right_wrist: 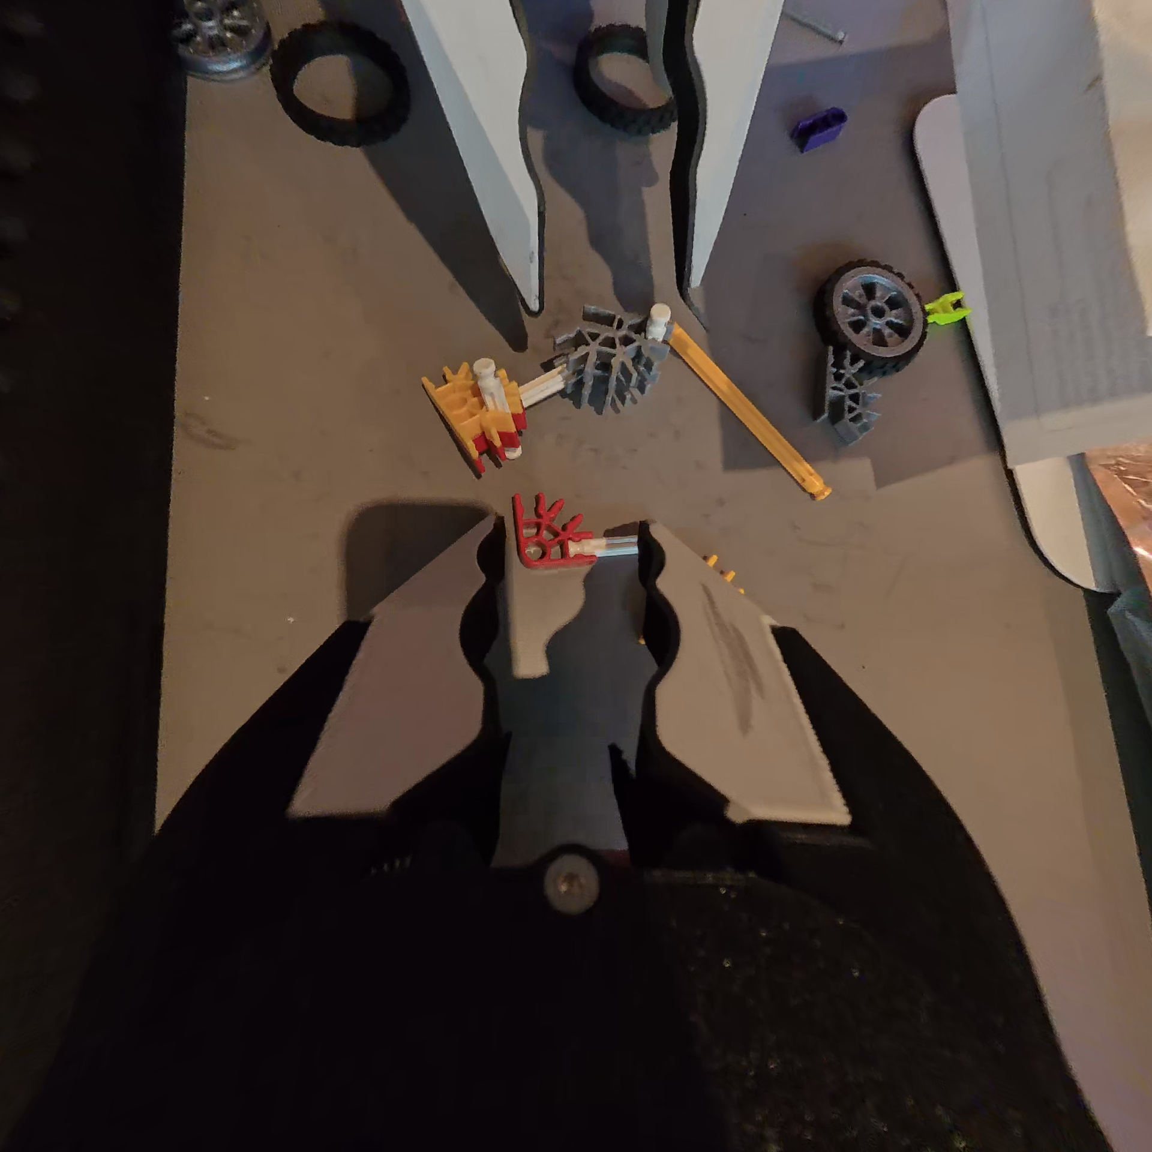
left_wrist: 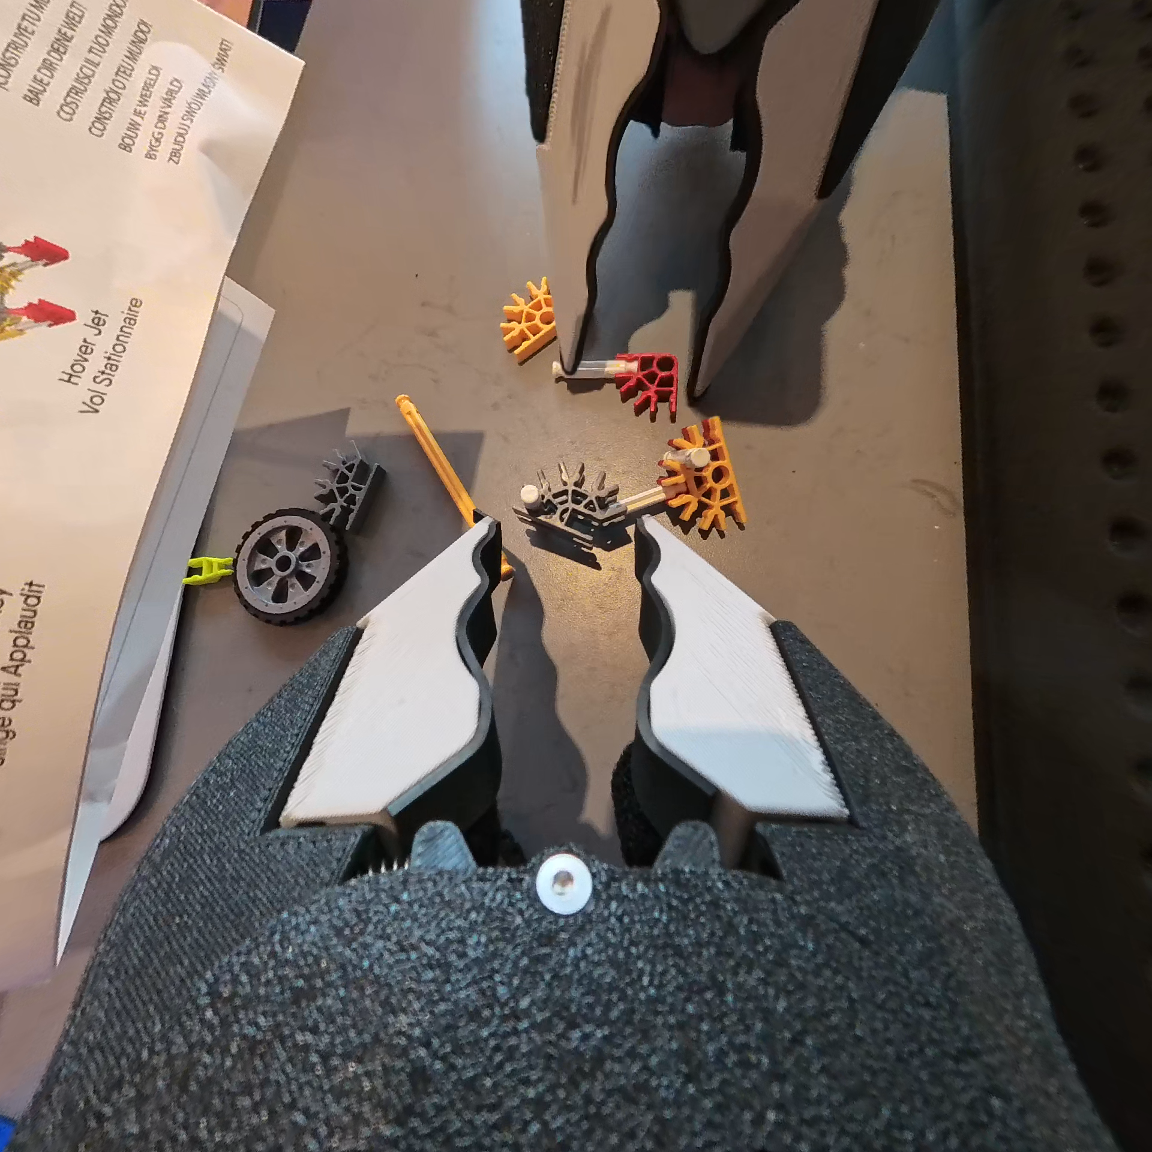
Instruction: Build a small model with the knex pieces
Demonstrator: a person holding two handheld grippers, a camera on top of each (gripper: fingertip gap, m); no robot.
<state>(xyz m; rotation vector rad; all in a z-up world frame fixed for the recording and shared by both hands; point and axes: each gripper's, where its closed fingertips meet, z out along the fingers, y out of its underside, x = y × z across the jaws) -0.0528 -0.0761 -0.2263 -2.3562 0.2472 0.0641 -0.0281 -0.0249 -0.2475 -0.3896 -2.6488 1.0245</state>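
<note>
My left gripper is open and low over the grey table. Just ahead of its tips lies a grey fan connector, joined by a white rod to a stack of orange and red connectors. A yellow rod runs under the left fingertip. My right gripper is open. It straddles a red corner connector with a short white rod whose end meets the right fingertip. The right gripper also shows from the left wrist view. The left gripper shows at the top of the right wrist view.
A wheel, a grey connector and a lime clip lie beside a white booklet. An orange connector sits by the right gripper. Two loose tyres, a rim and a purple piece lie farther off. The gap from one gripper's tips to the other's is roughly 7 centimetres. Between my left fingertips and the wheel there is roughly 10 centimetres. Look for it in the right wrist view too.
</note>
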